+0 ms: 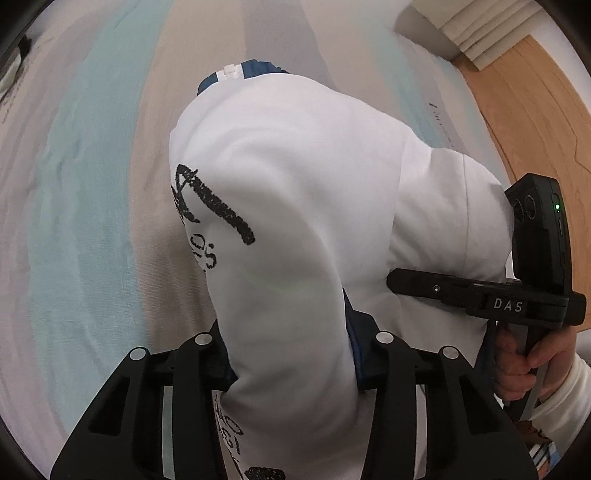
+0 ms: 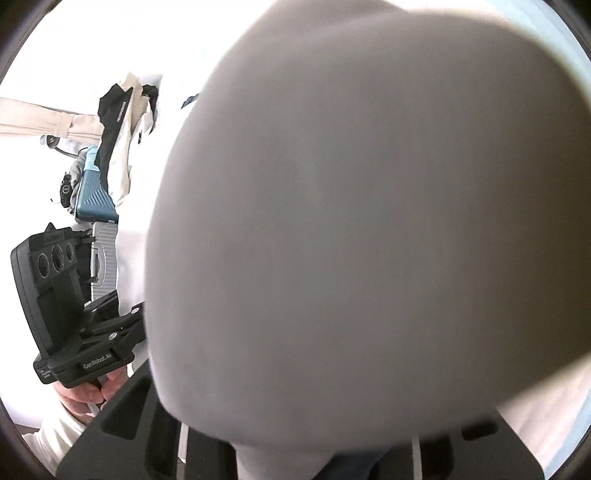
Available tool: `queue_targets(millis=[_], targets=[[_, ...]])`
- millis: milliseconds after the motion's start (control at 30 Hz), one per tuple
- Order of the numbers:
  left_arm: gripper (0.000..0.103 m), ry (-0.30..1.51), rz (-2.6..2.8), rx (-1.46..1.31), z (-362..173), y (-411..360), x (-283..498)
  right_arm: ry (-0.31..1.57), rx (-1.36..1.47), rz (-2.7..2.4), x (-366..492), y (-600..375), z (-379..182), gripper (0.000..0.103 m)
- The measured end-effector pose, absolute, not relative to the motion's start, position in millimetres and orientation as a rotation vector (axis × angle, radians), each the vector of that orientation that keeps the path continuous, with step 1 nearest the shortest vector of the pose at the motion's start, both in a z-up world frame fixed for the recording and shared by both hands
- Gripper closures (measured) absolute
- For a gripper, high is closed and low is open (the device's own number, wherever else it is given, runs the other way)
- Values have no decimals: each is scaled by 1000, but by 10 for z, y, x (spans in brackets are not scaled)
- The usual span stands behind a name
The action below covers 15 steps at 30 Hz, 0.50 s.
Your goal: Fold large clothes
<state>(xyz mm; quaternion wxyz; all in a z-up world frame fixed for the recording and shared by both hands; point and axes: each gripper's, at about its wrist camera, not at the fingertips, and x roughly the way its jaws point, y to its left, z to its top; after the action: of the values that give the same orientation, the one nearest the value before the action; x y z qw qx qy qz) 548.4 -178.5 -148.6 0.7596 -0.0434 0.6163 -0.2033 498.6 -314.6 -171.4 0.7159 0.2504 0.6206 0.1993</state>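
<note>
Left tool [image 1: 291,365] angled steeply down, jaws clamped on white garment [image 1: 295,206], right tool [image 1: 399,284] likewise, beside it.

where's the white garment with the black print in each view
Left wrist view: the white garment fills the centre, bunched between the left hand-held gripper and the right hand-held gripper; black print faces left.
Right wrist view: it fills most of the frame as a blurred grey mass; no print visible.
Shared landmark: the left hand-held gripper, at lower left here.

Striped bedspread [image 1: 92,184], wooden floor [image 1: 535,110], pale curtain [image 1: 480,33]
</note>
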Motion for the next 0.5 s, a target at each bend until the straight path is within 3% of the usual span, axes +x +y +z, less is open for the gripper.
queue_targets(millis=[233, 333, 500], targets=[[66, 1305, -449, -49, -1224, -2032, 5405, 1325, 568, 480, 4797, -3299, -1494, 84], [65, 1330, -417, -44, -1362, -1993, 5443, 1383, 543, 436, 4780, -3238, -1678, 83], [51, 1349, -352, -39, -1557, -1881, 5485, 1448, 495, 385, 4780, -3184, -1839, 46]])
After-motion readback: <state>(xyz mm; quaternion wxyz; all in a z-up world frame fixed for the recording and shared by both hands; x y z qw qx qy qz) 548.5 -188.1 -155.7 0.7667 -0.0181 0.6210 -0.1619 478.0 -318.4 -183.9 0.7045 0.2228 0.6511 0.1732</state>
